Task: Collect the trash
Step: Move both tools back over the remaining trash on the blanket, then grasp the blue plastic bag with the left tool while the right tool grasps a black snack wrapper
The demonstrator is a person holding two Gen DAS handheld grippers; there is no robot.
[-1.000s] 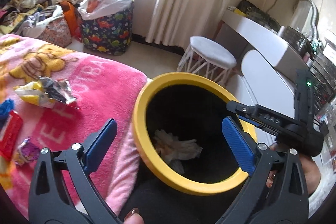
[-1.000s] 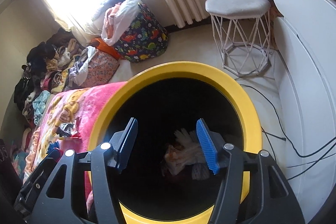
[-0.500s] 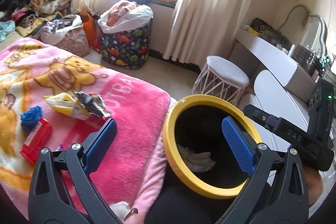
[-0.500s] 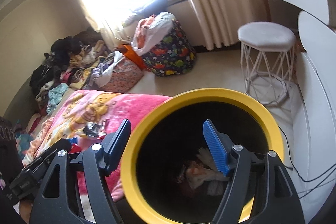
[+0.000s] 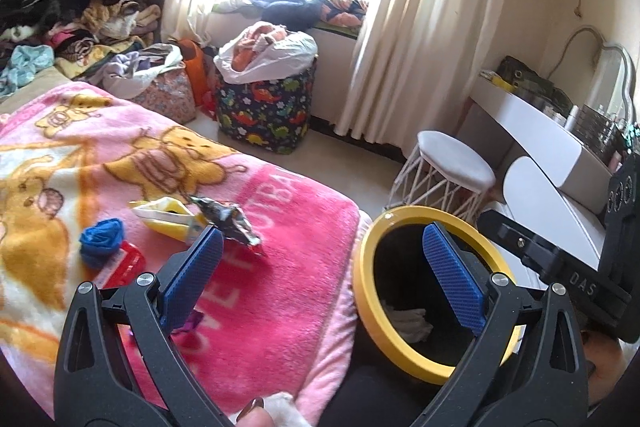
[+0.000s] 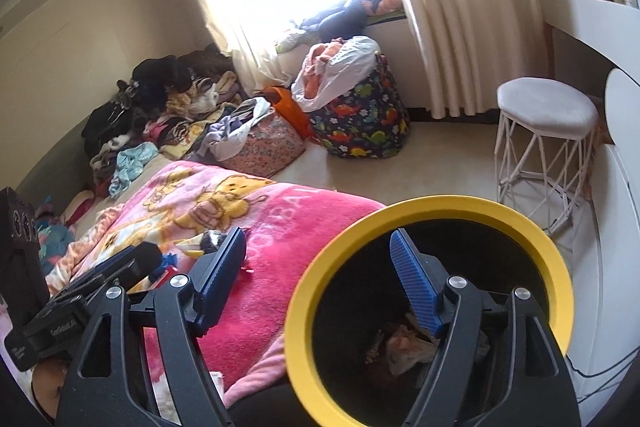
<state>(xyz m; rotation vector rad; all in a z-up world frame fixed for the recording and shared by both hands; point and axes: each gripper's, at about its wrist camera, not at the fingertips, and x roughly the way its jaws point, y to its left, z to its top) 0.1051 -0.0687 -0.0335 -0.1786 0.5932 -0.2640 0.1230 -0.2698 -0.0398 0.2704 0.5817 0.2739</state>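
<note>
Presently I log: my left gripper (image 5: 318, 263) and right gripper (image 6: 316, 277), blue fingers apart, both empty. Crumpled silver-and-yellow snack wrapper (image 5: 192, 219) lies on the pink cartoon blanket (image 5: 280, 307); black yellow-rimmed round bin (image 6: 524, 227), beside the blanket's edge, holds crumpled paper (image 6: 404, 347).

Pink blanket (image 5: 280, 307) on bed — yellow wrapper (image 5: 168, 223), foil wrapper (image 5: 230, 223), blue wad (image 5: 102, 243).

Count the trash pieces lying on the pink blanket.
4 visible: yellow wrapper, silver wrapper, blue wad on the red packet. Purple scrap is partly hidden; more may be.
</note>
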